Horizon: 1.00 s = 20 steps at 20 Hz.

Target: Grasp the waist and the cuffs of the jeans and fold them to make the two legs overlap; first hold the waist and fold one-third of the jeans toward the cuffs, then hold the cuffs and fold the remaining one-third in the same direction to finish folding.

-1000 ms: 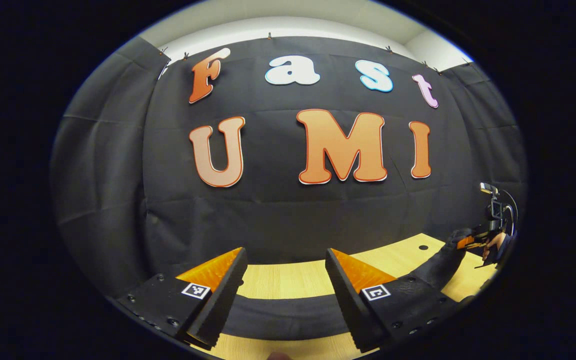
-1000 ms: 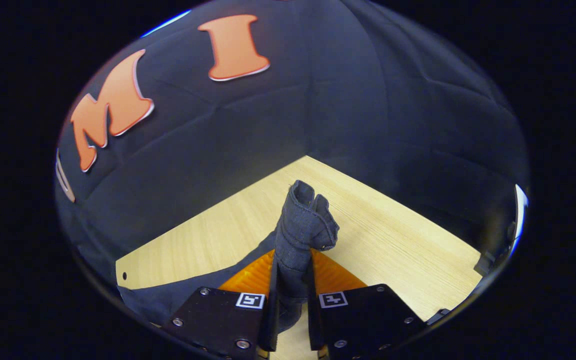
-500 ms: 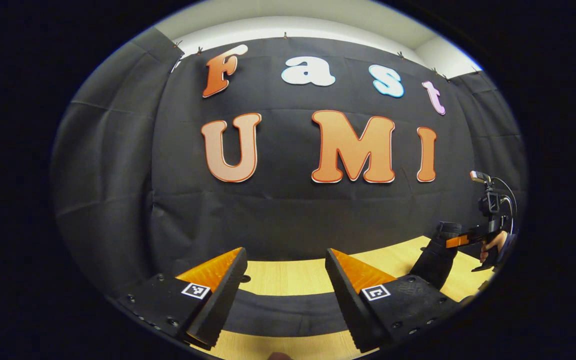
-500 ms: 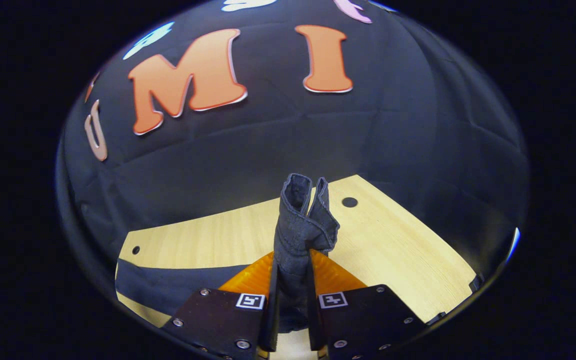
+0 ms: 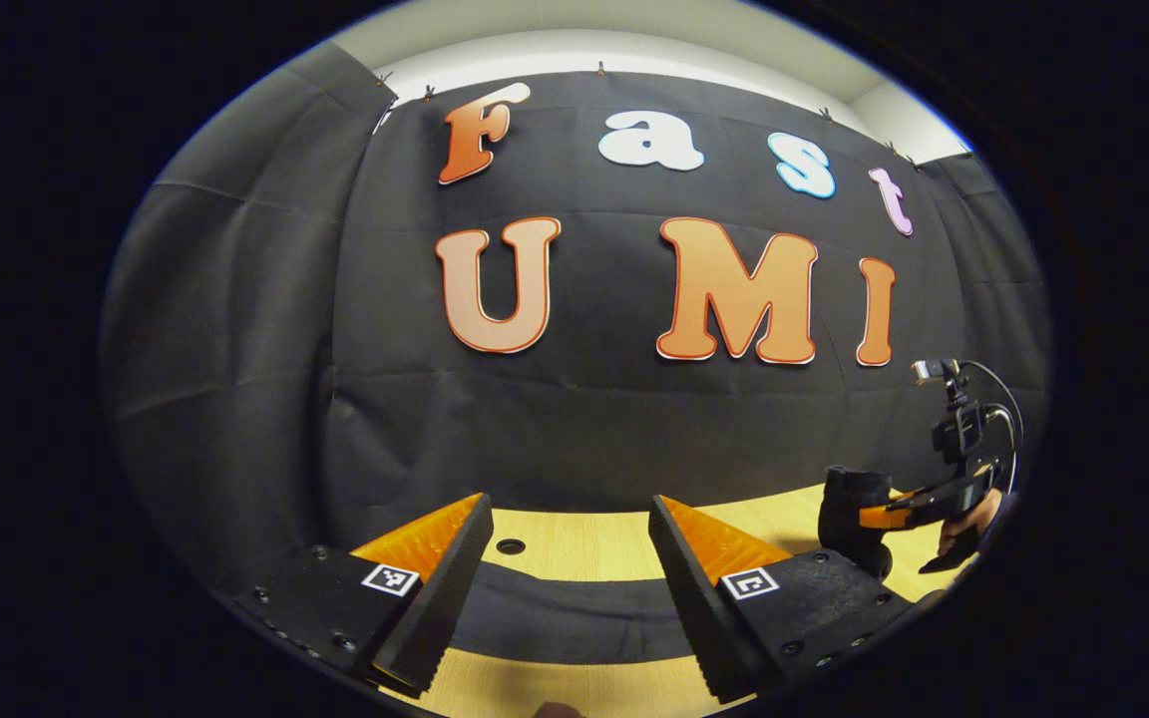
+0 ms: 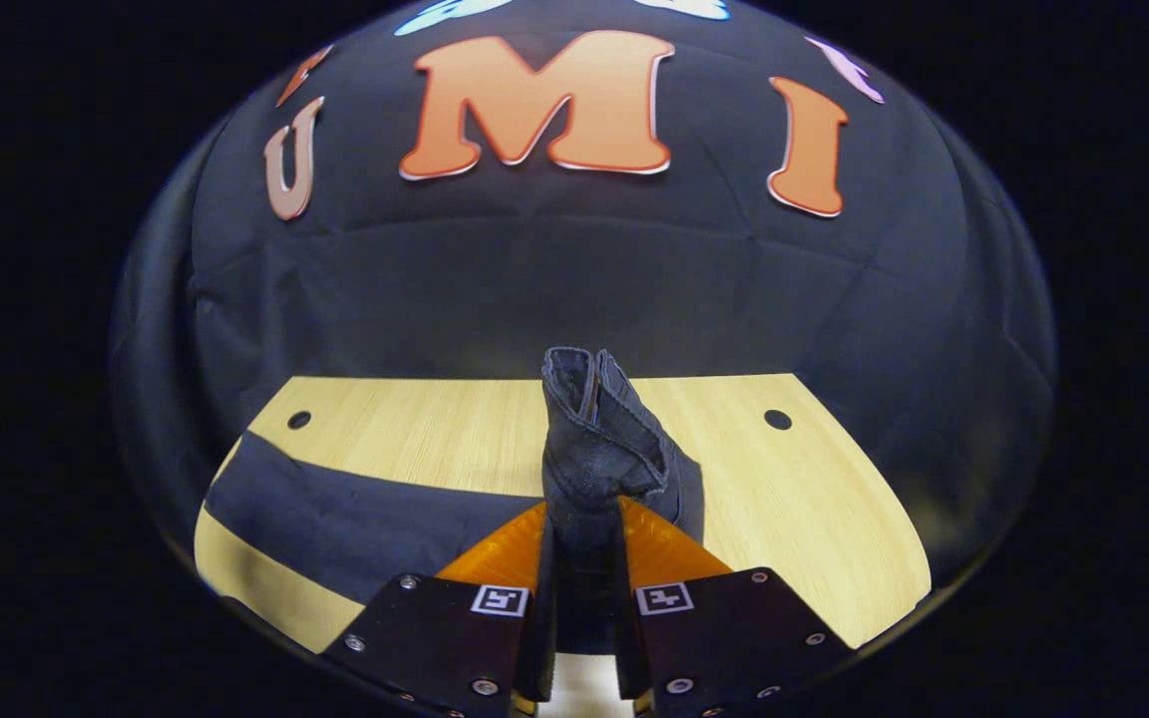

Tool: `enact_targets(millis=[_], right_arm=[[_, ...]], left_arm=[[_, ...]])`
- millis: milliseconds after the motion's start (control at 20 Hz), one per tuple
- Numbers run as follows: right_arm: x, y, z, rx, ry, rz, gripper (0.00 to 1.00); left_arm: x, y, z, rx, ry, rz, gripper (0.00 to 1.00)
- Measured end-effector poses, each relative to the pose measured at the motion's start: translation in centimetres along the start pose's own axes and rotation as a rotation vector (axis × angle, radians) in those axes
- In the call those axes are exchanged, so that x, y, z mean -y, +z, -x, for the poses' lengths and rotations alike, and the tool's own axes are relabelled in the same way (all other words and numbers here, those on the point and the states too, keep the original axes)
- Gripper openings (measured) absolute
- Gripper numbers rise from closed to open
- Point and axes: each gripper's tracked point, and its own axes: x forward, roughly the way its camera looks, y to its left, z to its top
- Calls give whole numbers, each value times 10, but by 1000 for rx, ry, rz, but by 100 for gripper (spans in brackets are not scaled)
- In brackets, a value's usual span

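Observation:
Dark blue jeans (image 6: 355,519) lie as a long band across the light wooden table (image 6: 814,509). My right gripper (image 6: 584,514) is shut on one hemmed end of the jeans (image 6: 594,439), which stands up in bunched layers above the fingers. In the left gripper view the jeans (image 5: 574,618) run crosswise below my left gripper (image 5: 569,504), which is open with nothing between its fingers. Far right in that view, the right gripper (image 5: 909,509) holds the lifted jeans end (image 5: 849,499) above the table, with a hand (image 5: 963,519) behind it.
Black cloth walls close the table's far side and both ends. The table (image 5: 574,543) has small round holes (image 6: 777,420) (image 6: 299,420) (image 5: 510,546) near its back edge. Bare wood shows right of the lifted jeans end.
My right gripper has swung round to the left with the jeans end still in it, bringing more of the jeans and table into its view. The left gripper stays open, its view shifted slightly.

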Motion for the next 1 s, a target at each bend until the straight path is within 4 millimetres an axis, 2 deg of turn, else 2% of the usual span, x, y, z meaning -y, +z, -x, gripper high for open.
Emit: enact_targets(millis=[150,300,350,400,500,550,650,700,850,900,1000], right_arm=[[-9,-17,-5,-64,17,92,25],[-22,-45,-8,-166,64,136,25],[-29,-57,-1,-212,90,123,33],[-42,-67,2,-247,147,85,45],[-61,-75,11,-284,216,28,57],[-71,-82,9,-286,225,32,59],[-86,-80,14,-290,267,29,65],[-86,-77,18,-283,272,26,69],[-73,-59,28,-238,246,6,74],[-67,-50,33,-215,237,-8,78],[-52,-29,40,-150,206,-31,83]], left_arm=[[-12,-3,3,-9,25,1,94],[-23,-6,6,-21,46,-4,94],[-26,-7,7,-25,52,-7,94],[-29,-8,8,-26,59,-7,94],[-37,-10,10,-34,71,-3,94],[-42,-15,8,-46,81,3,94],[-56,-27,6,-83,108,26,94],[-64,-36,2,-118,126,39,94],[-90,-75,-9,-258,179,107,96],[-98,-91,-13,-307,192,144,94],[-114,-118,-19,-410,223,209,98]])
